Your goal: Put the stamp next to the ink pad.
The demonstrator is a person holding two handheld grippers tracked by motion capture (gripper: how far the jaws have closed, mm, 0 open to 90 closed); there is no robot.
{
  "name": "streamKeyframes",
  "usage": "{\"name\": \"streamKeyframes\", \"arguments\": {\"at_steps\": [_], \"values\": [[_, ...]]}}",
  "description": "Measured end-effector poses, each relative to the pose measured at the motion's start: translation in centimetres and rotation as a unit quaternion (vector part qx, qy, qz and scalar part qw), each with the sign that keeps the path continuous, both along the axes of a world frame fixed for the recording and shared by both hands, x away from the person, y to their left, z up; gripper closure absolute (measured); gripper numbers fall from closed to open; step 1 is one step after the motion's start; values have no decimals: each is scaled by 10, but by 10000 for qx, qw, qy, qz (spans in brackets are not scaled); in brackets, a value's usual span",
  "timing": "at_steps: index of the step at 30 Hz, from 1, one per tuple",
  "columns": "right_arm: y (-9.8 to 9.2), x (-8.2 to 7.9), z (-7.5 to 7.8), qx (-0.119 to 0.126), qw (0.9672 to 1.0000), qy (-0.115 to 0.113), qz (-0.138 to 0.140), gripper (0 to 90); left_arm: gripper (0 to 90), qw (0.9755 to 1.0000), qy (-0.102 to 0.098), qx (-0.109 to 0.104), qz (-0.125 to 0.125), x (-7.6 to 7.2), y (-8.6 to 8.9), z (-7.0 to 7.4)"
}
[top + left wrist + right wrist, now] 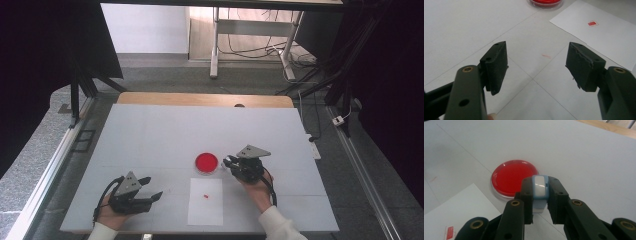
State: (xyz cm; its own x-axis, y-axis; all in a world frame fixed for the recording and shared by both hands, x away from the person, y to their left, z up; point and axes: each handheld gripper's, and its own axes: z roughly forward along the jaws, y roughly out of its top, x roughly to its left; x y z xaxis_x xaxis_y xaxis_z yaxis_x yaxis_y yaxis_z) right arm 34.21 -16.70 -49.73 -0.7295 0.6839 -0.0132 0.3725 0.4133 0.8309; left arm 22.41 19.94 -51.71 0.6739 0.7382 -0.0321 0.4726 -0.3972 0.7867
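High view: you are holding the right gripper (pixel 231 162) just right of the red ink pad (pixel 206 163), near the middle of the table (pixel 150 135). Your left gripper (pixel 150 189) is resting toward the near left corner. A white sheet (pixel 205 210) bearing a small red mark (pixel 205 195) is lying by the near edge.

Left gripper view: your left gripper (pixel 536 67) is standing with its jaws apart, nothing between them, above bare table.

Right gripper view: your right gripper (pixel 539 195) is clamping a white-and-blue stamp (pixel 540 192) between its jaws, just beside the ink pad's (pixel 512 177) rim.
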Motion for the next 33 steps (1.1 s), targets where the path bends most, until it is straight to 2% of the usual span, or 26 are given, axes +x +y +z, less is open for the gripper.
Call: {"name": "streamKeyframes", "arguments": {"at_steps": [3, 6, 9, 17, 24, 33], "values": [[4, 3, -3, -146, 9999, -25, 50, 748, 337, 10000, -8, 4, 10, -1, 0, 0], [5, 6, -7, -305, 9995, 49, 14, 748, 337, 10000, 2, 23, 8, 0, -1, 0], [4, 8, -8, -261, 9996, 96, -1, 746, 337, 10000, 9, 17, 11, 0, -1, -1], [6, 9, -10, -240, 9997, 44, 6, 742, 337, 10000, 1, 12, 21, 0, 0, -1], [5, 8, -9, -186, 9998, -38, -38, 597, 336, 10000, -1, 15, 33, 0, 0, -1], [-6, -1, 0, -38, 9998, -168, -99, 487, 336, 10000, 5, -13, 74, 0, 3, -1]]}}
